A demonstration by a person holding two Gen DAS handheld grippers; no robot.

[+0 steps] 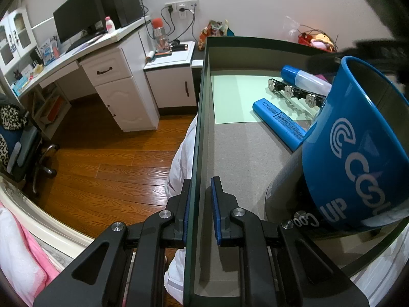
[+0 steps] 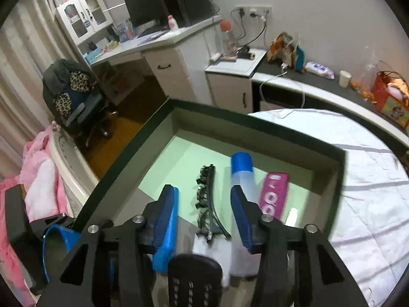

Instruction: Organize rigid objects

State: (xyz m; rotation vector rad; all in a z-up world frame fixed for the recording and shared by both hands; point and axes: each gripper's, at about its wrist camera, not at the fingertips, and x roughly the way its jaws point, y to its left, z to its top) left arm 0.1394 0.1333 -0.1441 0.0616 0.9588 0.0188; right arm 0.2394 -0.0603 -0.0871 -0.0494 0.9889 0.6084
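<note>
A dark green open box (image 1: 255, 40) rests on a white bed, with a pale green sheet on its floor. My left gripper (image 1: 200, 181) is shut on the box's left wall, one pad on each side. Inside lie a tilted blue mug (image 1: 358, 153), a blue marker case (image 1: 278, 121), a black hair clip (image 1: 294, 92) and a blue-capped bottle (image 1: 304, 78). My right gripper (image 2: 202, 189) hovers open over the box (image 2: 255, 117), above the hair clip (image 2: 209, 199), with the bottle (image 2: 242, 174) and a pink comb (image 2: 273, 194) to its right. A blurred black object (image 2: 194, 276) sits low between the jaws, not pressed by the pads.
The blue mug (image 2: 57, 240) shows at the lower left of the right wrist view. Wooden floor (image 1: 107, 158), a white desk (image 1: 102, 58) with a monitor and an office chair (image 2: 76, 99) lie left of the bed. Pink bedding (image 2: 38, 179) is at the near left.
</note>
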